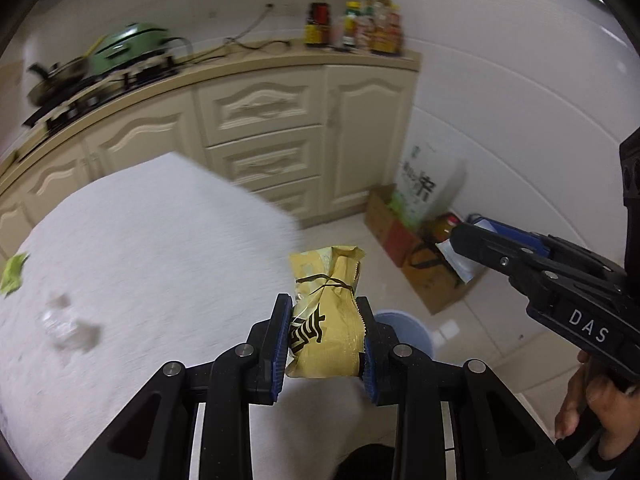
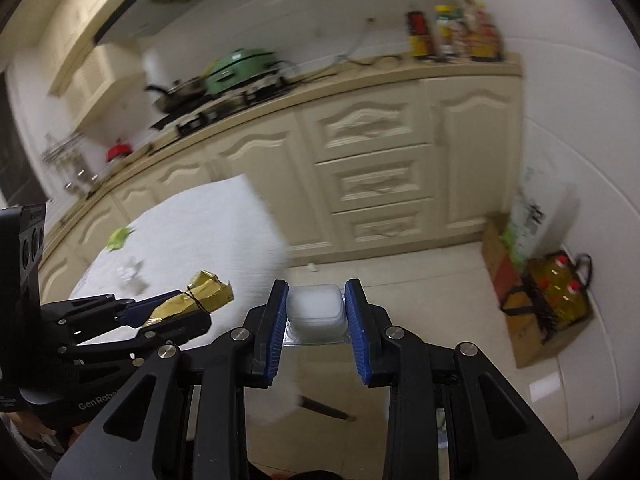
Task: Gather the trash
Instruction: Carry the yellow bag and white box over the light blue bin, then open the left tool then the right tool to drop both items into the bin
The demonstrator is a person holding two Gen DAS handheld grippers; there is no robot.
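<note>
Yellow snack wrapper (image 1: 326,320), crumpled, was clamped between the blue pads of the left gripper (image 1: 326,336), its far end projecting past the fingertips. Clear plastic cup (image 2: 317,310) was pinched in the right gripper (image 2: 317,312), just right of the wrapper. Left view alone showed a blue bin (image 1: 408,330) on the floor; right view alone showed bottled oil (image 2: 562,290) far right. Green scrap (image 1: 14,272) lay on the white table (image 1: 160,240).

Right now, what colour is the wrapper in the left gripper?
Yellow wrapper with dark brown lettering; clearest in the left wrist view.
</note>
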